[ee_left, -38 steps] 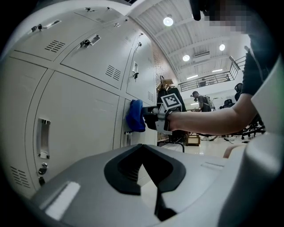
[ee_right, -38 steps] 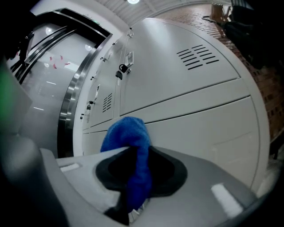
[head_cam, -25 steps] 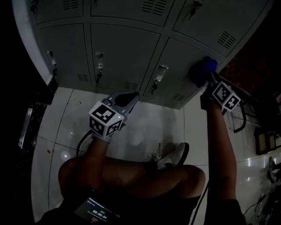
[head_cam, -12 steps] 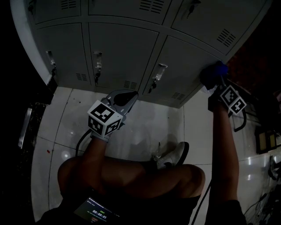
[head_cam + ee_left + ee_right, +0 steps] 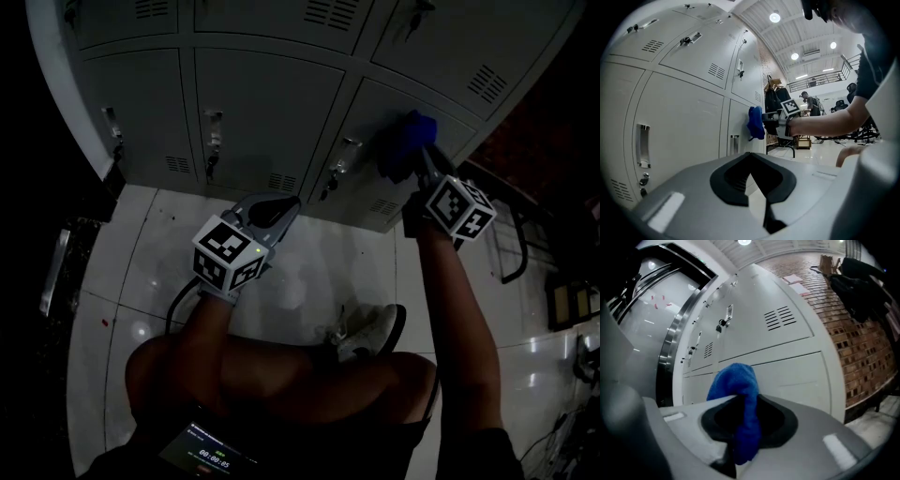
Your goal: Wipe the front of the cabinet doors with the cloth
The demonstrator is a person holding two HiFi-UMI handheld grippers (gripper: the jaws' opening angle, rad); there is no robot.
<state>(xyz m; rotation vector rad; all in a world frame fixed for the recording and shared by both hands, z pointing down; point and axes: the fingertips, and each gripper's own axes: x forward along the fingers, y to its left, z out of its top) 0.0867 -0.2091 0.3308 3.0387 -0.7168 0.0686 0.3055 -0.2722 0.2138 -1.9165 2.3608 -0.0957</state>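
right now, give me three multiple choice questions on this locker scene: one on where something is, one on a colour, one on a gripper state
1. Where is the cloth?
A. on the floor
B. against the front of a lower cabinet door
C. hung on a door handle

2. What colour is the cloth?
A. white
B. red
C. blue

3. How is the right gripper?
A. shut on the cloth
B. open and empty
C. lying on the floor

Answers:
1. B, since the head view shows the cloth held up to the lower right door.
2. C, since it shows bright blue in all three views.
3. A, since the right gripper view shows the cloth pinched between the jaws.
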